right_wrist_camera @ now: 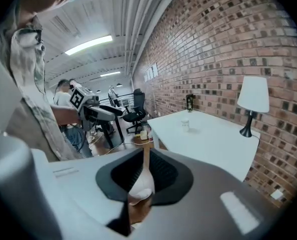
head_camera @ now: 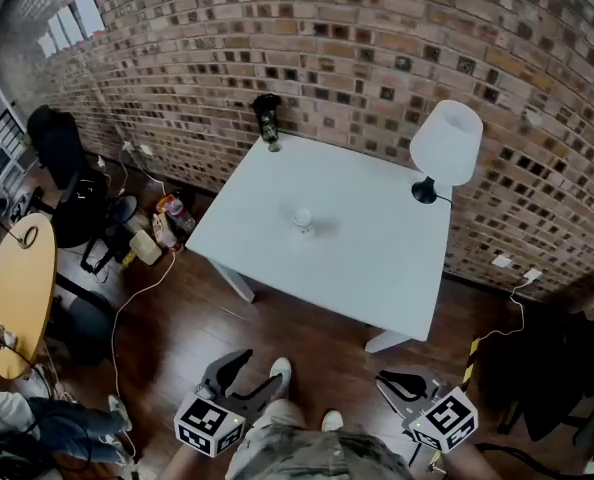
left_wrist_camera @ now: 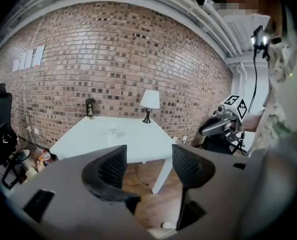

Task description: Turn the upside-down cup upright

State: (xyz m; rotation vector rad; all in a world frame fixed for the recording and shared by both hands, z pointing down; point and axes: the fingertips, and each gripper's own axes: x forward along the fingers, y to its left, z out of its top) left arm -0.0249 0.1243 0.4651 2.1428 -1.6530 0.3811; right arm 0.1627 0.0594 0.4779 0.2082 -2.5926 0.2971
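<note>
A small pale cup point(head_camera: 303, 218) stands alone near the middle of the white table point(head_camera: 377, 268); it is too small to tell which way up it is. It also shows far off as the cup point(left_wrist_camera: 112, 130) and the cup point(right_wrist_camera: 185, 125). Both grippers are low over the wooden floor, well short of the table. My left gripper point(head_camera: 252, 373) is open, and in its own view the left gripper point(left_wrist_camera: 148, 156) has nothing between its jaws. My right gripper point(head_camera: 392, 380) is shut, with only a thin slit between the jaws of the right gripper point(right_wrist_camera: 144, 159).
A white lamp point(head_camera: 445, 148) stands at the table's far right corner and a dark bottle point(head_camera: 268, 120) at its far left, against the brick wall. Office chairs, cables and bottles point(head_camera: 167, 218) crowd the floor to the left, beside a round yellow table point(head_camera: 22, 288).
</note>
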